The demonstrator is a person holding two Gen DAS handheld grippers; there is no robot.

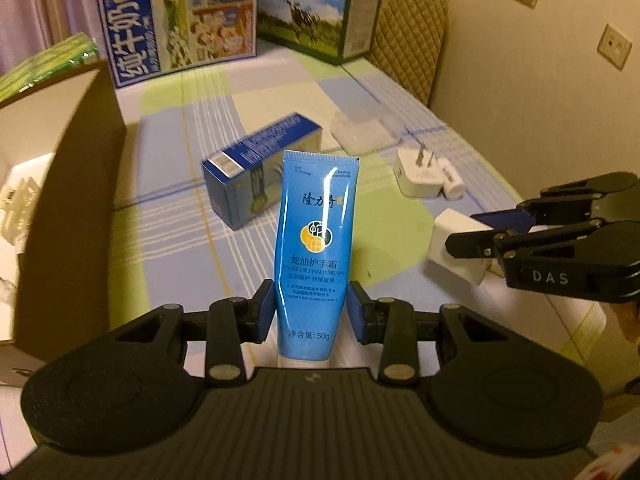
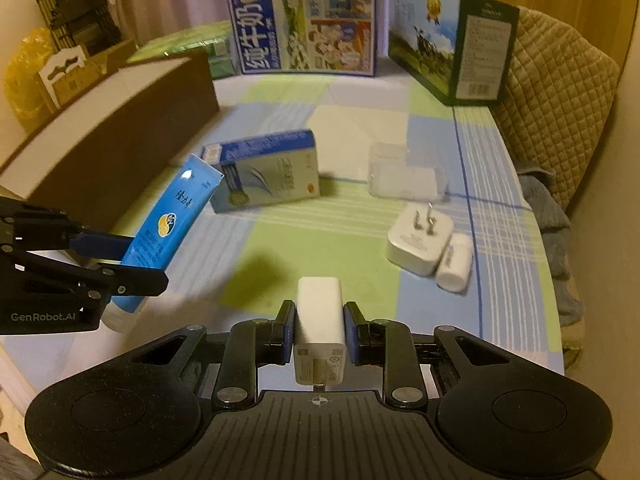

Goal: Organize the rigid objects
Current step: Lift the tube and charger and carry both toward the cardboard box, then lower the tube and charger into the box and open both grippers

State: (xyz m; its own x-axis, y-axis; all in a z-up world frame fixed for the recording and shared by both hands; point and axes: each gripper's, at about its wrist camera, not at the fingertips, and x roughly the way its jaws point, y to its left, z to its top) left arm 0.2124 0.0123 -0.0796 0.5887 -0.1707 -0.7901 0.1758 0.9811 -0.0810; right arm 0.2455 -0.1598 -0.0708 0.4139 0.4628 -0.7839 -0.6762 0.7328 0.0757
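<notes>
Blue pads on both sides and the left gripper (image 1: 312,312) has the hand cream tube (image 1: 314,248) pinched low on its body, crimped end pointing away from the camera, white cap end towards it. From the right wrist view that same tube (image 2: 160,236) hangs tilted above the checked tablecloth (image 2: 320,248), clear of the surface, over the near left part of the table.

Over to the right gripper (image 2: 318,330): jaws drawn in narrow and clamped on a white charger block (image 2: 320,320), label face up towards the lens, pads pressing its two long sides. The left wrist view catches it too, the block (image 1: 456,244) riding between black fingers off towards the table's right edge.

Still lying on the cloth: a blue and white carton (image 2: 266,170) on its side near the middle of the table, just beyond the tube's tip. Right of it, a clear plastic case (image 2: 404,176), blurred, hard to read more. Nearer the right edge, a white wall plug (image 2: 418,238) with its two prongs sticking up, and a small white cylinder (image 2: 454,264) touching its side.

Along the left edge stands an open brown cardboard box (image 2: 120,128), something white inside it as the left wrist view shows, too blurred to name. At the far edge, two big milk cartons upright: the blue one (image 2: 304,20) at centre, the green one with a cow picture (image 2: 452,48) towards the far right corner. A quilted chair back (image 2: 560,92) sits beyond the right edge.
</notes>
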